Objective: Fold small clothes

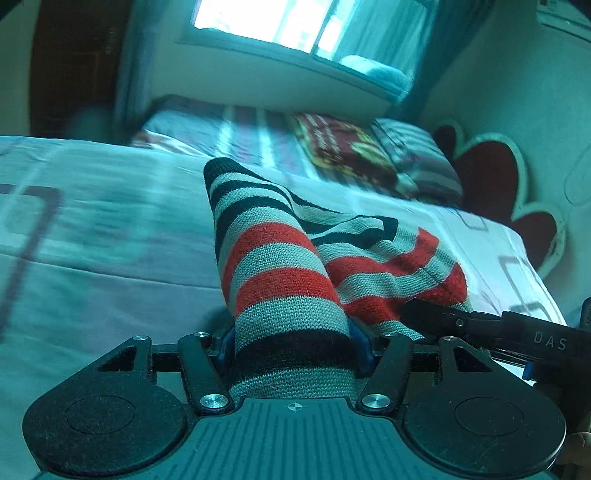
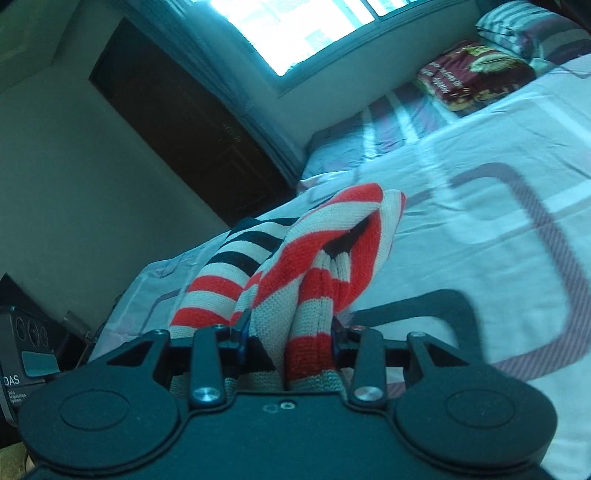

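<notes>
A small knitted garment with red, grey and black stripes [image 1: 280, 266] is held up over the bed by both grippers. My left gripper [image 1: 293, 347] is shut on one striped edge of it. My right gripper [image 2: 290, 332] is shut on another bunched part of the striped garment [image 2: 325, 258]. The right gripper's black body [image 1: 517, 332] shows at the right of the left wrist view, close beside the left one. The left gripper's body [image 2: 26, 354] shows at the left edge of the right wrist view. The fingertips are hidden in the fabric.
The bed [image 1: 110, 229] has a pale cover with dark square outlines [image 2: 480, 184]. A dark red cushion [image 1: 347, 147] and striped pillows [image 2: 535, 33] lie at its far end. A heart-shaped headboard [image 1: 498, 184] stands at the right. A window [image 2: 295, 29] and a dark door [image 2: 184, 122] lie beyond.
</notes>
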Demonstrator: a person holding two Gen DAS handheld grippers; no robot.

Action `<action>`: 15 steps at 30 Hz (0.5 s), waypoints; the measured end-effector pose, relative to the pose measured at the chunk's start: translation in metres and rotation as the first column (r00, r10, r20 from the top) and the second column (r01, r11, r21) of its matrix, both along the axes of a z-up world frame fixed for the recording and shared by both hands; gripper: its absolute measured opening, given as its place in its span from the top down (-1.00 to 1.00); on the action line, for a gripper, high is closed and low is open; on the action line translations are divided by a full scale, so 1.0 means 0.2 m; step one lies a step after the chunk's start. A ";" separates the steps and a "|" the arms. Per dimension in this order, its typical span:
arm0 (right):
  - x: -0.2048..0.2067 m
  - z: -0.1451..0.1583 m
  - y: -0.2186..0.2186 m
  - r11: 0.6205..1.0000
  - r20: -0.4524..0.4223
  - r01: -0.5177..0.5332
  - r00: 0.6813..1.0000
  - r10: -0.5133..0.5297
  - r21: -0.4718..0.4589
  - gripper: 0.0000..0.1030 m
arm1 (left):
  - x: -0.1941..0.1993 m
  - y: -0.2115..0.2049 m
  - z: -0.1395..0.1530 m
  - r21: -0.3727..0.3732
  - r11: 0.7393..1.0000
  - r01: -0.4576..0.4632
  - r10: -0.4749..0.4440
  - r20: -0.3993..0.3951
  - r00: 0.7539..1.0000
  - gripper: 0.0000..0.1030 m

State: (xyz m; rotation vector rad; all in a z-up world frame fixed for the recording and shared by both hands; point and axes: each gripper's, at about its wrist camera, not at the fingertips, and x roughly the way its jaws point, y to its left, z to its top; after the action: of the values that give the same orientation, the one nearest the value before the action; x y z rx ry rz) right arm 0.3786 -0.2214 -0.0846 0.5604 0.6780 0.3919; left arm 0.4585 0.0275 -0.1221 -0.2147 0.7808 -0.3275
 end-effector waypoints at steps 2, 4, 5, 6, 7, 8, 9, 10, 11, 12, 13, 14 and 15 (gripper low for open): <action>0.03 0.01 0.15 1.000 0.009 -0.019 1.000 0.018 0.005 0.28 | 0.00 0.15 0.00 0.005 1.000 -0.023 0.023 0.009 1.000 -0.17; 0.06 0.01 0.29 0.999 0.014 -0.030 0.999 0.029 0.018 0.28 | 0.00 0.32 0.00 0.005 0.999 -0.047 0.047 0.013 0.999 -0.17; 0.08 0.00 0.37 0.999 0.017 -0.036 0.999 0.036 0.020 0.28 | 0.01 0.40 -0.01 0.007 0.998 -0.059 0.059 0.015 0.998 -0.17; 0.10 -0.01 0.44 0.999 0.019 -0.040 0.999 0.040 0.025 0.28 | 0.02 0.48 -0.02 0.008 0.997 -0.071 0.071 0.016 0.997 -0.17; 0.12 -0.02 0.51 0.998 0.019 -0.044 0.999 0.044 0.032 0.28 | 0.04 0.56 -0.03 0.008 0.996 -0.084 0.084 0.018 0.996 -0.17; 0.15 -0.04 0.58 0.998 0.019 -0.048 0.999 0.047 0.039 0.28 | 0.06 0.64 -0.04 0.011 0.996 -0.094 0.094 0.020 0.995 -0.17; 0.17 -0.05 0.65 0.998 0.018 -0.050 0.999 0.049 0.043 0.28 | 0.08 0.69 -0.06 0.016 0.995 -0.101 0.101 0.021 0.995 -0.17; 0.19 -0.07 0.71 0.998 0.017 -0.050 0.999 0.049 0.046 0.28 | 0.11 0.76 -0.07 0.020 0.994 -0.107 0.106 0.026 0.994 -0.17; 0.23 -0.09 0.76 0.998 0.017 -0.049 0.999 0.049 0.044 0.28 | 0.14 0.82 -0.09 0.030 0.994 -0.109 0.108 0.032 0.994 -0.17; 0.25 -0.10 0.82 0.998 0.016 -0.048 0.999 0.048 0.042 0.28 | 0.17 0.87 -0.11 0.040 0.993 -0.111 0.110 0.036 0.993 -0.17; 0.27 -0.11 0.87 0.998 0.013 -0.046 0.999 0.045 0.039 0.28 | 0.19 0.92 -0.13 0.046 0.993 -0.113 0.112 0.038 0.993 -0.17; 0.29 -0.13 0.91 0.998 0.008 -0.042 0.999 0.041 0.036 0.28 | 0.22 0.96 -0.15 0.049 0.992 -0.117 0.115 0.038 0.993 -0.17; 0.32 -0.16 0.94 0.999 0.001 -0.036 0.999 0.036 0.031 0.29 | 0.25 1.00 -0.18 0.056 0.991 -0.121 0.119 0.043 0.992 -0.17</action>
State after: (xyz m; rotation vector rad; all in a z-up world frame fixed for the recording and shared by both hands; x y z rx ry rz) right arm 0.4420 -0.0340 -0.1156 0.5779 0.6836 0.4372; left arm 0.5086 0.2265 -0.1578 -0.1990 0.7343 -0.1948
